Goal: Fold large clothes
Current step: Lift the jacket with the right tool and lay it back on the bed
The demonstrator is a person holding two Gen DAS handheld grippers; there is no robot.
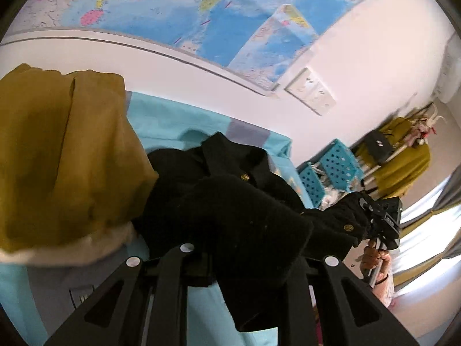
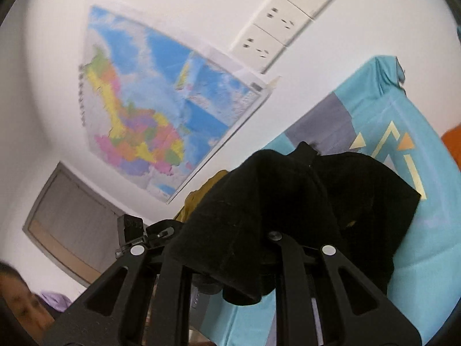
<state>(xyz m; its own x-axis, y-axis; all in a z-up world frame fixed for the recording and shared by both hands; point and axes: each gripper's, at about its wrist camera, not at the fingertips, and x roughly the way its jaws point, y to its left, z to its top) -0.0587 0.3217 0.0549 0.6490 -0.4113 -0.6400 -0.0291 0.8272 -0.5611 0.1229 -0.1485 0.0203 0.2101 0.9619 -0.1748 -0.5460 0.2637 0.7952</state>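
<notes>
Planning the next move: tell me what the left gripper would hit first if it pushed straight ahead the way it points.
The black coat it is shut on fills the line ahead of the left gripper. Past the coat lies the turquoise bed sheet, probably next, though depth is unclear.

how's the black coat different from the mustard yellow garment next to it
The black woolly coat with brass buttons is pinched in both the left gripper and the right gripper and lifted; the mustard yellow garment with a cream fleecy hem is held by neither. The black coat is bunched and draped over the fingers, while the mustard garment hangs in broad smooth folds. Both show above the turquoise patterned bedspread.
</notes>
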